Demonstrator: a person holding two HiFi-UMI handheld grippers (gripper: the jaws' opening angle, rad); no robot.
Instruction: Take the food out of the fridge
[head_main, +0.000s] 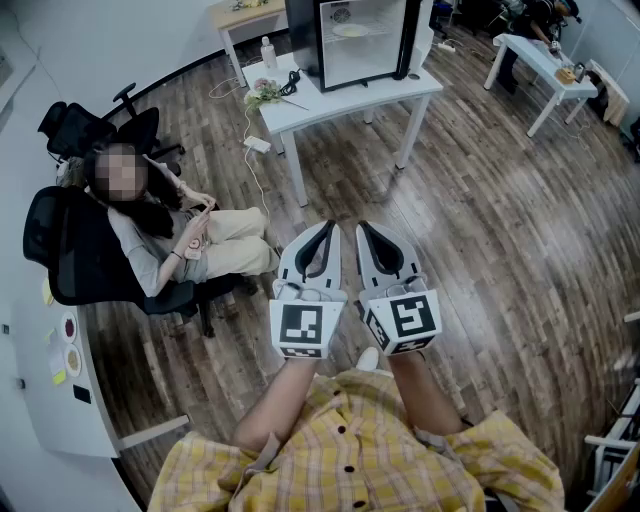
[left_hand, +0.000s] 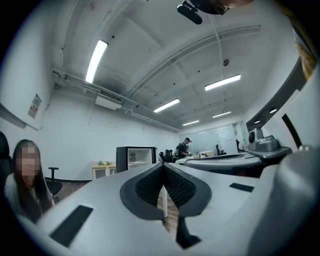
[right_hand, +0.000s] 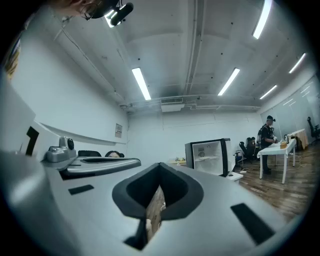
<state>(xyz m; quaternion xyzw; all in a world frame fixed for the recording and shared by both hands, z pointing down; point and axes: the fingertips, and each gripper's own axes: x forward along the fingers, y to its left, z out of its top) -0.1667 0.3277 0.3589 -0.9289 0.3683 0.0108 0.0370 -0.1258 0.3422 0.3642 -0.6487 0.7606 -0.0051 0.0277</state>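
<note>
A small black fridge (head_main: 355, 40) stands on a white table (head_main: 400, 92) across the room, its door open. On its shelf lies a pale plate (head_main: 350, 30); what is on it is too small to tell. The fridge also shows far off in the left gripper view (left_hand: 135, 156) and in the right gripper view (right_hand: 210, 156). I hold my left gripper (head_main: 322, 230) and right gripper (head_main: 365, 230) side by side, level, in front of my body, well short of the table. Both are shut, with nothing between their fingers.
A person (head_main: 165, 235) sits in a black office chair (head_main: 75, 260) to my left. A bottle (head_main: 267, 50) and flowers (head_main: 265, 95) are on the fridge's table. A cable (head_main: 255, 165) trails over the wooden floor. Another white table (head_main: 545, 58) stands at the back right.
</note>
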